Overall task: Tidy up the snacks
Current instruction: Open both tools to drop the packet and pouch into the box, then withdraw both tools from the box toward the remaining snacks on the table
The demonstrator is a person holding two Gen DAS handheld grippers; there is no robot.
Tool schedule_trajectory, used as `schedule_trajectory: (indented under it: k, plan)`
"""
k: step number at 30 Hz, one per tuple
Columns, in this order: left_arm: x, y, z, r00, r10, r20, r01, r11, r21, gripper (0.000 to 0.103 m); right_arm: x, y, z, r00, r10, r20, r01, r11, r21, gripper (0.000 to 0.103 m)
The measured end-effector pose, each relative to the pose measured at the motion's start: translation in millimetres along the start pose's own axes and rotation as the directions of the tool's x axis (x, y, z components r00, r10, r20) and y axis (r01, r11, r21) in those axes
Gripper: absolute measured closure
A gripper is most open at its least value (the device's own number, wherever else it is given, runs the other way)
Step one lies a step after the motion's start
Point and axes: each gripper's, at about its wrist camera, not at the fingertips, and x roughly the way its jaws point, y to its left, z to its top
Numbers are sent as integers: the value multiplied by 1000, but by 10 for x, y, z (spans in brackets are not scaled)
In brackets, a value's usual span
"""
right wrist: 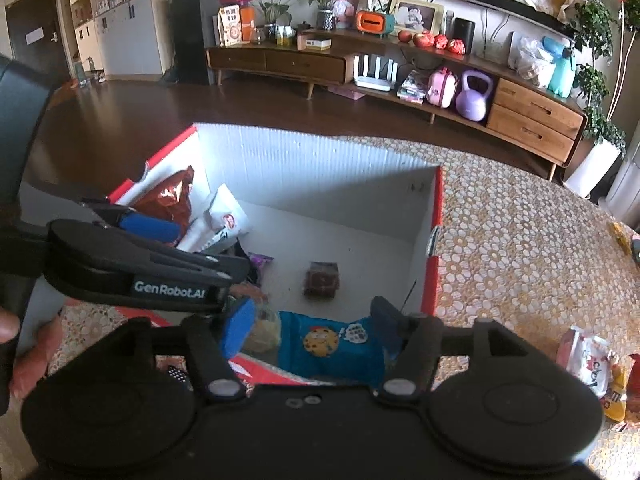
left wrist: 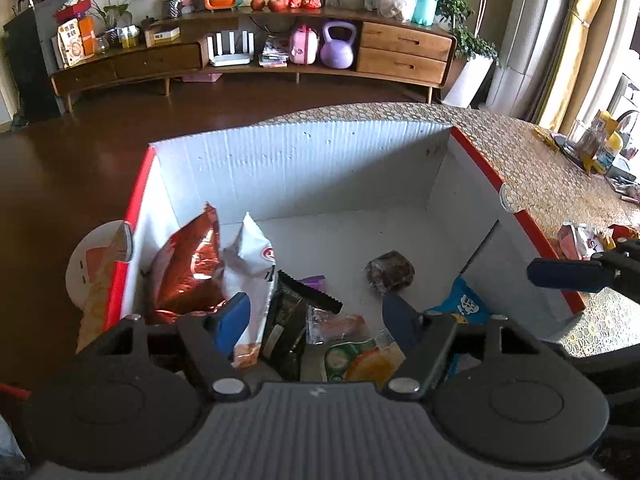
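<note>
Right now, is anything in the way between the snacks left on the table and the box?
Nothing visible blocks them. The leftover snacks lie on the table to the right of the box. Only its red-edged side wall stands between, and the box is open on top, with bare floor around the dark snack.

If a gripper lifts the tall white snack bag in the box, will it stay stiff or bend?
The white snack bag probably bends: its top already leans and creases. It looks puffy, so likely light. It leans against the red foil bag, which may shift.
</note>
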Motion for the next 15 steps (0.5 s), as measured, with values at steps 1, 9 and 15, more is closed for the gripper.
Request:
schedule_trajectory:
  k: [1, 9, 15]
  plan:
    - [-30, 6, -6, 1000, -2, 5, 2, 1000, -2, 30, -21, 17, 2, 1000, -1, 5, 1, 1000, 1, 35]
    - [-307, -1, -35, 999, 0, 35, 0, 1000, 7, 30, -313, 44, 6, 998, -1, 55, 1, 1000, 4, 22]
    - [-560, -51, -79, 998, 3, 69, -4, 1000, 28, 30, -579, 46, -9, 996, 7, 92, -7, 1000, 3, 13]
